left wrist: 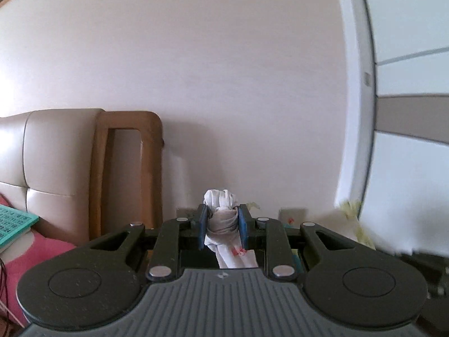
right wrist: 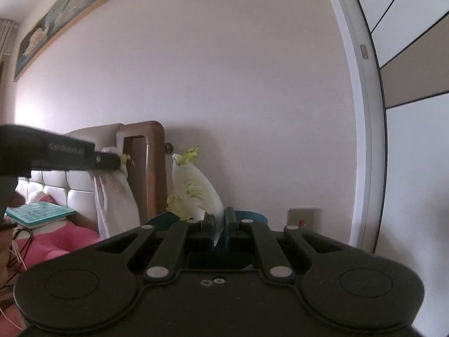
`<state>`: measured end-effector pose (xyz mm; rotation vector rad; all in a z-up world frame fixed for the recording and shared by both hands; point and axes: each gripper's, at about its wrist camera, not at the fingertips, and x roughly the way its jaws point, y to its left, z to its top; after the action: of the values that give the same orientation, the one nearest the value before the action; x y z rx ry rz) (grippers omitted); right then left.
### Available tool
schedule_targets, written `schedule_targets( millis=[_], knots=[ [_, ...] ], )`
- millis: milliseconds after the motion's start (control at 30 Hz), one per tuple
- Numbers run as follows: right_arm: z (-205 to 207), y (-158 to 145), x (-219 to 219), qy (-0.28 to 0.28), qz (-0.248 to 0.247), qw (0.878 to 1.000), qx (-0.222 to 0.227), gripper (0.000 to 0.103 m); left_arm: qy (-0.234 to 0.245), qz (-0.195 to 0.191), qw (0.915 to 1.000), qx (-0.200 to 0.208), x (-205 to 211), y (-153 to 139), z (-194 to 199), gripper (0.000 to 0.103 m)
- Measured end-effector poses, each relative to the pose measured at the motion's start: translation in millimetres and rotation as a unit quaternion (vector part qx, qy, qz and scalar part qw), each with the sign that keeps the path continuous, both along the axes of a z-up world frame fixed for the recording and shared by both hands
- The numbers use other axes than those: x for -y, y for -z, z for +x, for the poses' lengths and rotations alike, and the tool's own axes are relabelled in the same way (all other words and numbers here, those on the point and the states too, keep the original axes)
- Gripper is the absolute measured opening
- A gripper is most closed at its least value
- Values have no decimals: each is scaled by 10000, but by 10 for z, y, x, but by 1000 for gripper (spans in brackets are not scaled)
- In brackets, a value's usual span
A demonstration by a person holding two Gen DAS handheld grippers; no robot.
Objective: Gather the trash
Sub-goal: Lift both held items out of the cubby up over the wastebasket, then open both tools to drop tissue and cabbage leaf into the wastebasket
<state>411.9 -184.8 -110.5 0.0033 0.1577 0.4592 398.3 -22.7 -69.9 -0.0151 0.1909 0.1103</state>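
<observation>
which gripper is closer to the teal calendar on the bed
Left. In the right wrist view the left gripper, shut on the knotted white bag, hangs almost above the teal calendar. The right gripper, pinching the bag's other side, is further right, toward the wall plate.

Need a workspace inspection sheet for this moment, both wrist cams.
Surface: nothing seen.
Job's things: white plastic bag, bunched and twisted; its other side carries cabbage leaves.
Clutter: teal calendar pad on pink bedding.
Grippers: left gripper shut on the bag's twisted handle; right gripper shut on a thin edge of bag.
Cables: red and white wires by the bedding.
Surroundings: padded headboard, wall socket, framed picture.
</observation>
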Motion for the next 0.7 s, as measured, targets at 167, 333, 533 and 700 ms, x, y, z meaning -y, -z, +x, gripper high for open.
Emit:
schedule_targets(
  millis=[167, 333, 533, 700],
  knots=[
    [145, 23, -170, 126, -306, 9994, -86, 6, -318, -59, 9995, -73, -75, -18, 350, 22],
    [290, 95, -324, 190, -625, 9976, -225, 5, -519, 81, 9981, -330, -100, 126, 634, 22],
    [443, 197, -468, 143, -957, 9944, -433, 5, -575, 161, 9954, -751, -123, 400, 908, 22],
    [568, 307, -569, 84, -1183, 9903, -727, 5, -597, 308, 9917, -1093, -106, 618, 1062, 22]
  ],
)
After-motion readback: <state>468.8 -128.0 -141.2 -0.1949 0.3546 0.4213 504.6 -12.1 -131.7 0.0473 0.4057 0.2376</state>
